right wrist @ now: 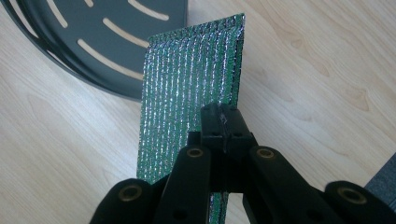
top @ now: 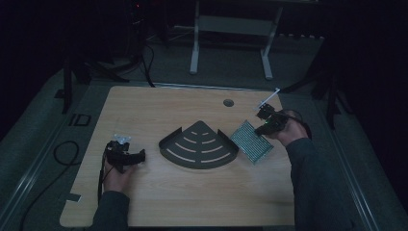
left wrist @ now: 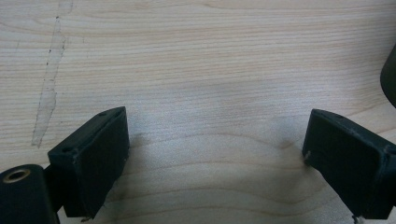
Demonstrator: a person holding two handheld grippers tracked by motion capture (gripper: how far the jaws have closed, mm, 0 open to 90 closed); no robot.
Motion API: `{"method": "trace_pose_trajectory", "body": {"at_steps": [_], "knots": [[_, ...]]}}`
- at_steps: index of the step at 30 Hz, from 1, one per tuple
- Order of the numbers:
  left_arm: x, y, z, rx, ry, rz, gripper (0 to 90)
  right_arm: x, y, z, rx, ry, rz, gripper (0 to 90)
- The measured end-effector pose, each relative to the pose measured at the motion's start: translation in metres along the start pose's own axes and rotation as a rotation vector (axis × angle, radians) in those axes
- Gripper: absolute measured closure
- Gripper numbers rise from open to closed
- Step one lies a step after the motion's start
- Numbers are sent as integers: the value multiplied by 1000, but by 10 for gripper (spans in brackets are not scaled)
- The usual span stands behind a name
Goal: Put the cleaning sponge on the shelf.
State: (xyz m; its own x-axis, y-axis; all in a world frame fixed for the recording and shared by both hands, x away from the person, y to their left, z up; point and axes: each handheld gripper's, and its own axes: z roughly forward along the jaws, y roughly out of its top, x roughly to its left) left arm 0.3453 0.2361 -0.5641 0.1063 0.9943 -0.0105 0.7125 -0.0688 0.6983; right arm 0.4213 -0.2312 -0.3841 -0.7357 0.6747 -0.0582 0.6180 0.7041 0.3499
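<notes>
A dark fan-shaped tray point(top: 199, 144) with curved slots lies flat in the middle of the wooden table point(top: 144, 106). To its right a green glittery scouring pad point(top: 251, 141) hangs tilted, one edge pinched in my right gripper point(top: 266, 126), which is shut on it. In the right gripper view the pad point(right wrist: 191, 79) stands up past the closed jaws of the right gripper point(right wrist: 223, 122), with the tray's rim point(right wrist: 93, 51) behind it. My left gripper point(top: 132, 156) rests low on the table at the left, open, its fingers point(left wrist: 93, 158) wide apart over bare wood.
A round cable hole point(top: 228, 102) sits in the table's far side. A white desk frame point(top: 231, 38) stands on the floor beyond. Cables trail off the table's left edge. The dark tray's edge point(left wrist: 390, 74) shows at the right of the left gripper view.
</notes>
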Motion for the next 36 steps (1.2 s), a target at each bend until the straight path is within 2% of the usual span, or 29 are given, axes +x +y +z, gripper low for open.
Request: {"method": "trace_pose_trajectory", "body": {"at_steps": [19,36], "knots": [[0,0,0,0,0,0,77,5,26,-4,-29,-5,-2,899],[0,0,0,0,0,0,77,9,45,-1,-43,-16,7,899]]}}
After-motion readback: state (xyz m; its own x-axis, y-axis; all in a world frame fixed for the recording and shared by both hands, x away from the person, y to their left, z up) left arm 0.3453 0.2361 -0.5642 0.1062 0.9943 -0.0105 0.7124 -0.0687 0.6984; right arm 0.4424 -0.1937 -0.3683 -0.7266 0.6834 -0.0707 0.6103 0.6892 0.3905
